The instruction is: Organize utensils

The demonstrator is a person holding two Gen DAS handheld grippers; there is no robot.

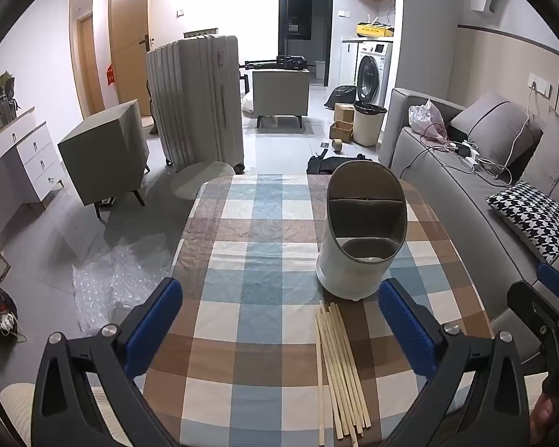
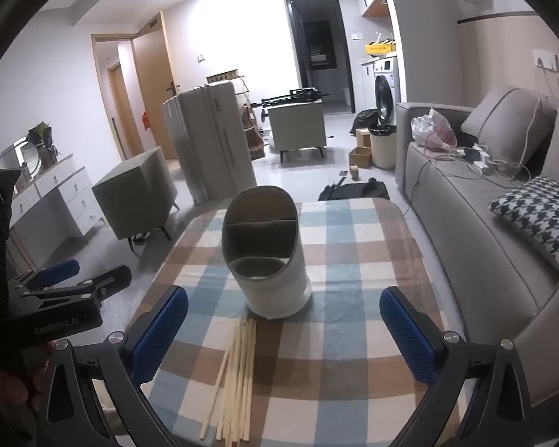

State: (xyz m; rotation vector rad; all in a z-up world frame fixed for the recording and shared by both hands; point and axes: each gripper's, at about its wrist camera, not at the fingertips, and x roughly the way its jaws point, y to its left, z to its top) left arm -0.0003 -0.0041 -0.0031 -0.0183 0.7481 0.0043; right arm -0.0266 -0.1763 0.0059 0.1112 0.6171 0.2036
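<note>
A white utensil holder (image 1: 357,246) with a grey divided inside stands upright on the checkered tablecloth (image 1: 249,298); it also shows in the right wrist view (image 2: 272,275). A bundle of several wooden chopsticks (image 1: 341,372) lies flat in front of it, also in the right wrist view (image 2: 236,376). My left gripper (image 1: 279,320) is open and empty, above the table, with the chopsticks between its fingers toward the right one. My right gripper (image 2: 283,327) is open and empty, with the chopsticks just inside its left finger. Each gripper shows at the other view's edge.
A grey sofa (image 1: 466,186) with a houndstooth cushion (image 1: 533,216) runs along the table's right side. Bubble wrap (image 1: 111,279) lies on the floor to the left. A suitcase (image 1: 197,100), grey cabinets (image 1: 104,152) and a bin (image 1: 369,123) stand beyond the table.
</note>
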